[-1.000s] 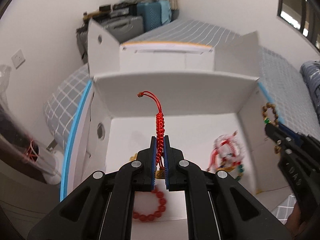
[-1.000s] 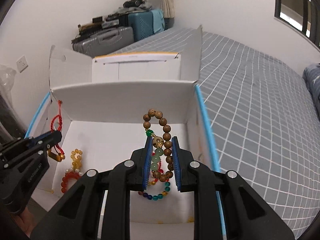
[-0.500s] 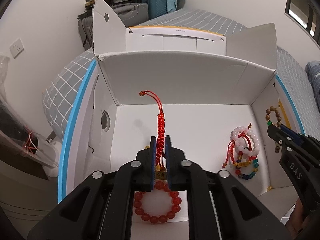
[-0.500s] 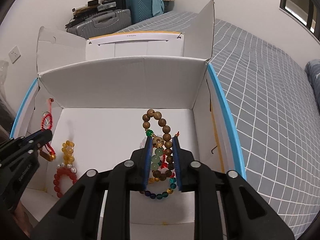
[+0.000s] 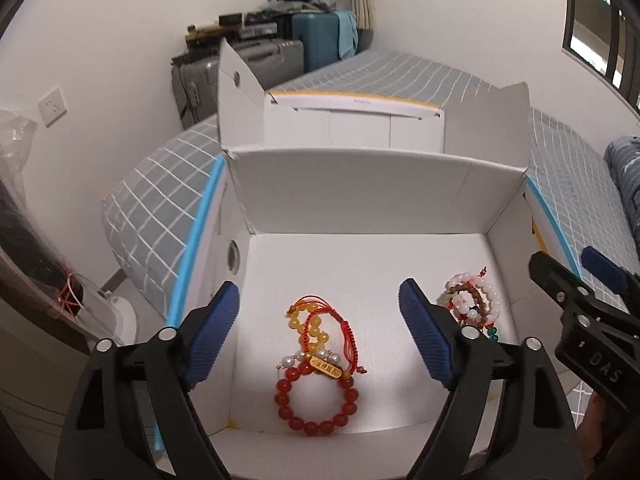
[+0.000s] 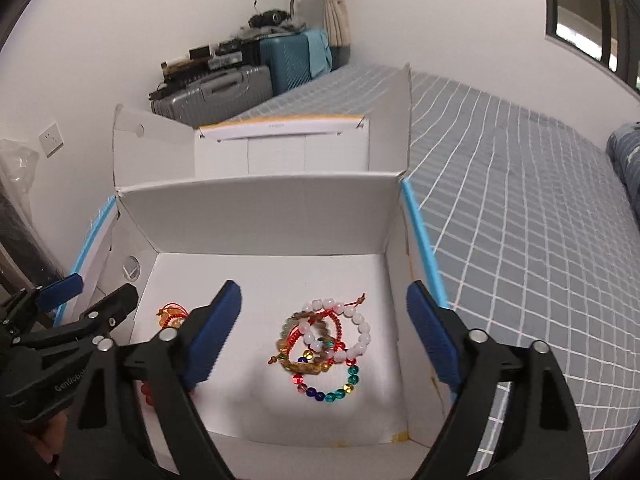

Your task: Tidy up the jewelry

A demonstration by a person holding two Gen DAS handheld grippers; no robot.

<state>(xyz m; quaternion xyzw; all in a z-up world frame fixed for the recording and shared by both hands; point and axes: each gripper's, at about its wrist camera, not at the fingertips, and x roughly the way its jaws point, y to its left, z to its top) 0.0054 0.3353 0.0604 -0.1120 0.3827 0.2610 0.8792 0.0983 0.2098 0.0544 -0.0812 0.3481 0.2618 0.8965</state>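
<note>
Your left gripper is wide open and holds nothing. So is your right gripper. Both hang over the white box. The red bracelets lie near its front wall, the pink ones by its right wall.

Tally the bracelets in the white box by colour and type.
Red bead bracelet: 1
Amber bead bracelet: 1
Pink-white bead bracelet: 1
Multicolour bead bracelet: 1
Brown wood bead bracelet: 1
Red cord bracelet, one in each pile: 2
Total: 7, though the right pile is tangled, so this is a best reading.
</note>
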